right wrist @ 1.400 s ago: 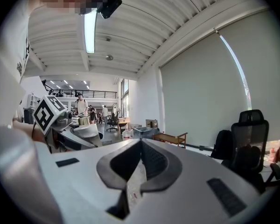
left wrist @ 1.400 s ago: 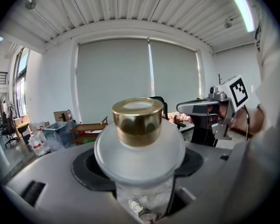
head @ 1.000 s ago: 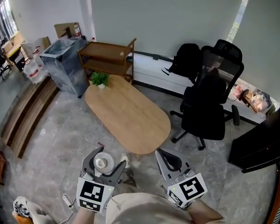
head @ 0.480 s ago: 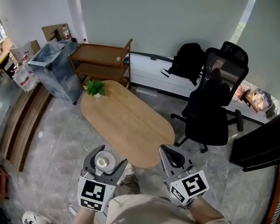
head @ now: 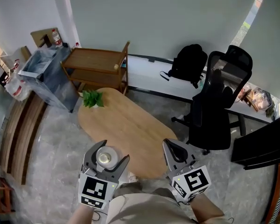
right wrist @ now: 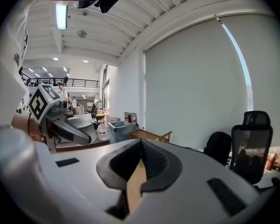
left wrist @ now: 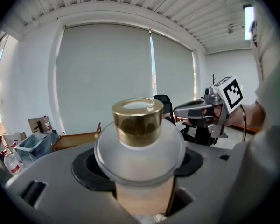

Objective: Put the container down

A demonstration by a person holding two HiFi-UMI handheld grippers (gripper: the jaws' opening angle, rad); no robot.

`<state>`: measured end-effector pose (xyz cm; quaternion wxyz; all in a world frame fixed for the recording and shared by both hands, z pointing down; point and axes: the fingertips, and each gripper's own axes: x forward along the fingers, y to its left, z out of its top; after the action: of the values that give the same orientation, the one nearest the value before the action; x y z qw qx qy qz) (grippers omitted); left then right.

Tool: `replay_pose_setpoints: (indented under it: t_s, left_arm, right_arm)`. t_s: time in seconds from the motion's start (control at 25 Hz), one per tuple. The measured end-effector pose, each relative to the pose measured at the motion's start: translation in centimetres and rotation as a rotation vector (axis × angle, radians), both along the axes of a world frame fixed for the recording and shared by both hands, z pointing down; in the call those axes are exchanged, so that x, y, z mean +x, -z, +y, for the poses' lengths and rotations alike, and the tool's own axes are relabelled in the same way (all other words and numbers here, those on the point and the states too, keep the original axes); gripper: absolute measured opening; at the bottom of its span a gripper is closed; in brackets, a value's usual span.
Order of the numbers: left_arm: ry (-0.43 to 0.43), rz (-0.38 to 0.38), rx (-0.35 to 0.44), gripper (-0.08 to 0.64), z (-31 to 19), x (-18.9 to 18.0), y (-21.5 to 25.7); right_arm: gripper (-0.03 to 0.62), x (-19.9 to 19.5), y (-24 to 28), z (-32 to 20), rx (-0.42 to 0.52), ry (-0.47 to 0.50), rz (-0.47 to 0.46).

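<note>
In the head view my left gripper (head: pixel 106 154) is shut on a small round container (head: pixel 105 157) with a frosted white body and a gold cap, held upright at the near end of the oval wooden table (head: pixel 126 125). The left gripper view shows the container (left wrist: pixel 139 143) filling the space between the jaws, its gold cap (left wrist: pixel 137 119) on top. My right gripper (head: pixel 171 146) sits to its right over the table's near edge, jaws closed together with nothing in them. The right gripper (right wrist: pixel 140 149) view shows the left gripper (right wrist: pixel 67 125) off to the left with the container (right wrist: pixel 80 121).
A small green plant (head: pixel 91 98) stands at the table's far end. Behind it is a wooden cart (head: pixel 95 64), with a blue bin (head: pixel 42 73) to its left. A black office chair (head: pixel 214 111) stands right of the table, a black backpack (head: pixel 189 62) by the wall.
Both grippers have come forward to the table's near end, from over the floor to over its edge. The left gripper still holds the container.
</note>
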<state>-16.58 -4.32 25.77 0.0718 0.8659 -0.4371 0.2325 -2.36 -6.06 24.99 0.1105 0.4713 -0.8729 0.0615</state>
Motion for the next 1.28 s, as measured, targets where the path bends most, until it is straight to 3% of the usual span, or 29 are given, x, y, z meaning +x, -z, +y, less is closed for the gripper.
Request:
replay_pose_setpoints:
  t_s: [0.28,0.72,1.28]
  left_arm:
    - [0.002,0.002,-0.019,0.333,-3.6,0.4,-0.7]
    - [0.071,0.009,-0.044,0.333,-9.4,4.1,-3.1]
    - [0.005,0.001,0.012,0.333,-22.8,10.3,-11.5]
  right_arm:
    - [-0.004,1.1,-0.5,-3.9,-0.016,-0.032,-0.009]
    - [-0.004,4.4,-3.0,-9.0,-0.058,0.011,-0.001]
    - [-0.003,5.8,-9.8,-20.6,-0.042,-0.001,0.018]
